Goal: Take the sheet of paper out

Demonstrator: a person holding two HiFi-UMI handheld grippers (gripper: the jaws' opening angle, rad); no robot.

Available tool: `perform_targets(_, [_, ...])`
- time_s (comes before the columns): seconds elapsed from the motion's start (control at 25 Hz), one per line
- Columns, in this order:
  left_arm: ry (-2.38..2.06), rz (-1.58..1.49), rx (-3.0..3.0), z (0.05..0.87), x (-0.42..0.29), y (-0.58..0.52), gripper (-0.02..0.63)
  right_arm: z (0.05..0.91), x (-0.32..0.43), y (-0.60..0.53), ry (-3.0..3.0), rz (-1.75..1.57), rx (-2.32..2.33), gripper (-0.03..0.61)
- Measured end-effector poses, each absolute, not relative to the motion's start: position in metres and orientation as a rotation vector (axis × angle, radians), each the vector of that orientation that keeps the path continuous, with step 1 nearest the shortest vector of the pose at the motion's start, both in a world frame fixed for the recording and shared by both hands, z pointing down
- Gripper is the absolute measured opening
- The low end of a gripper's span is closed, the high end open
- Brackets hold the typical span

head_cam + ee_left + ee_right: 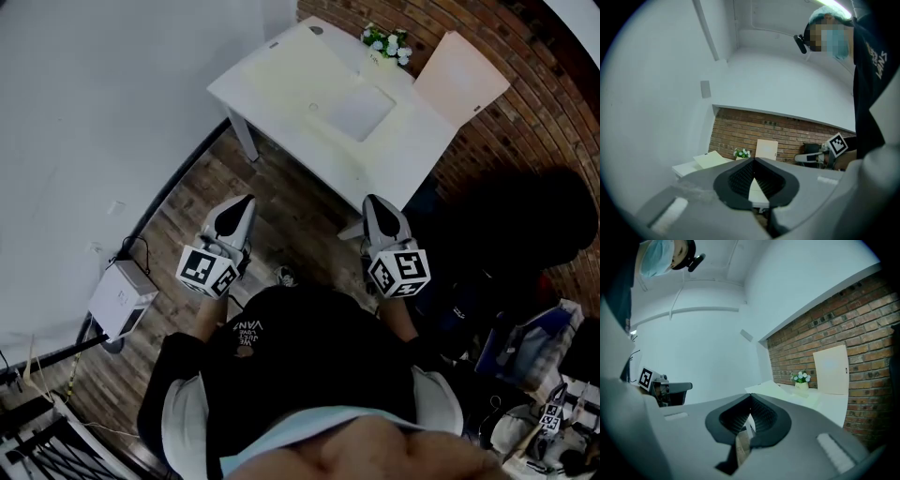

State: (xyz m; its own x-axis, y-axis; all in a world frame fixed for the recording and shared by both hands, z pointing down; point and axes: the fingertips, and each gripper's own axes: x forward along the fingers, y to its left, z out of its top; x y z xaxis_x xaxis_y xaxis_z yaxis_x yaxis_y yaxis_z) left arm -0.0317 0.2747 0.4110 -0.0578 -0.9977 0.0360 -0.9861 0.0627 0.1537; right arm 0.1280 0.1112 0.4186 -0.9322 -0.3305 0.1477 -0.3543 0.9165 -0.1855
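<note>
While both tools hang well short of the work, the step in hand reads as the approach. Item: left gripper (244,202), jaws pressed together with nothing between them, at eleven o'clock of the person's torso (300,356) in the head view. Item: right gripper (374,203), jaws likewise pressed together and empty, at one o'clock. Item: white table (412,150), at twelve o'clock, well apart from both. Item: pale yellow folder (300,80), flat on the table. A whiter rectangle at its four o'clock corner is probably the sheet of paper (362,112); whether it lies on or partly inside the folder cannot be told. Item: flower pot (387,42) beside it. Handling note: spread the jaws before arriving, steady the folder with one gripper, pinch the sheet's free edge with the other, and draw it level to avoid creasing.
</note>
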Motion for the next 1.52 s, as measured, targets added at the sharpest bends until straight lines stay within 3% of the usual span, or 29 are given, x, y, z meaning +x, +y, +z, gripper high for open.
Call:
perform_targets(0.56, [-2.102, -0.16, 2.11, 0.425, -0.08, 0.25, 0.002, 0.422, 0.106, 0.087, -2.925, 0.319, 0.695, 0.0])
perform_targets(1.52, [-2.039, -0.11, 2.166, 0.428, -0.121, 0.083, 0.002, 0.443, 0.06, -0.049, -2.889, 0.374, 0.671, 0.0])
